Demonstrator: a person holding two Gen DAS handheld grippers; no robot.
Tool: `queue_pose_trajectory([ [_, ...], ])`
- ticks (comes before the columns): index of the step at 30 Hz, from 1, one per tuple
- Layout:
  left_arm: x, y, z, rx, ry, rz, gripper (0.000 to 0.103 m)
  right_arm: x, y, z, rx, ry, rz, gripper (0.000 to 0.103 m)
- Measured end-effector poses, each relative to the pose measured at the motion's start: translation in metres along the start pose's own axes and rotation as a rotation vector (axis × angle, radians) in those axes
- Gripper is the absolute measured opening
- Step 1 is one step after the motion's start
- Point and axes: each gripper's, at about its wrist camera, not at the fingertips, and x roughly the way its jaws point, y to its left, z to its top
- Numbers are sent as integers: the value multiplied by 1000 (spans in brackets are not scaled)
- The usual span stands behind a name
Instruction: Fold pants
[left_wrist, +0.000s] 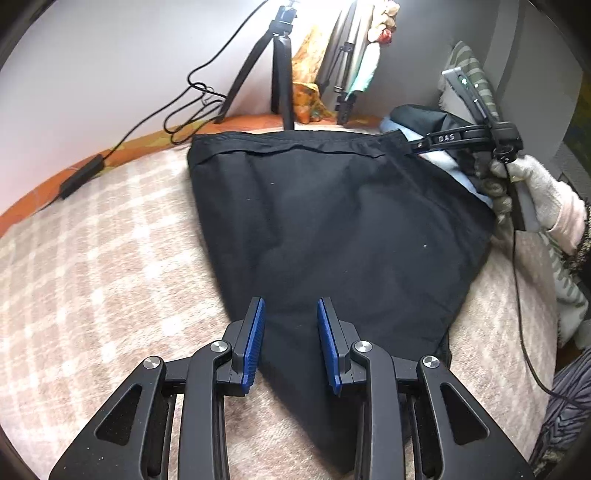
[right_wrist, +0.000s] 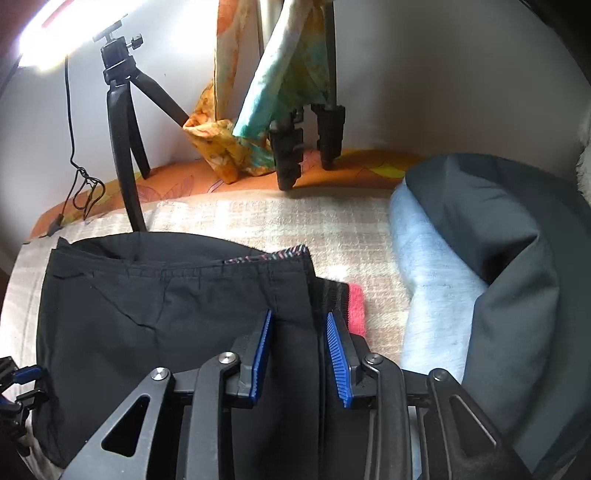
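Note:
Black pants lie flat on a beige checked blanket, waistband toward the far wall. My left gripper is open over the narrow near end of the pants, its blue pads apart and holding nothing. My right gripper is open over the right waistband edge of the pants, the cloth lying between its blue pads. In the left wrist view the right gripper reaches the far right waistband corner, held by a gloved hand. The left gripper shows at the lower left edge of the right wrist view.
A black tripod and a second stand stand at the far edge by the wall, with cables and a power brick. Folded grey and light-blue clothes lie to the right. A red cloth peeks out beside the pants.

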Motion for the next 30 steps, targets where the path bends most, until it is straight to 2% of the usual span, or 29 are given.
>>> queue_pose_trajectory([
  [2, -7, 5, -3, -46, -20, -12, 28, -13, 5, 1, -14, -31, -43, 33],
  [4, -18, 11, -8, -107, -43, -47, 28, -36, 15, 1, -33, -90, -15, 35],
  [6, -25, 13, -15, -144, -54, -65, 34, -57, 33, 0, -73, -149, 60, 35],
  [7, -27, 15, -19, -172, -52, -78, 40, -64, 46, -1, -104, -164, 115, 34],
  [11, -27, 19, -31, -271, -43, -129, 41, -70, 112, -1, -249, -148, 281, 32],
  [15, -27, 29, -41, -364, -59, -170, 41, -58, 182, 1, -390, -123, 355, 31],
  [18, -28, 34, -46, -397, -72, -204, 41, -40, 217, 6, -438, -84, 374, 27],
  [22, -28, 35, -47, -404, -70, -234, 42, -17, 240, 16, -452, -37, 368, 25],
  [30, -28, 40, -51, -466, -83, -328, 42, 25, 251, 29, -417, 57, 319, 25],
])
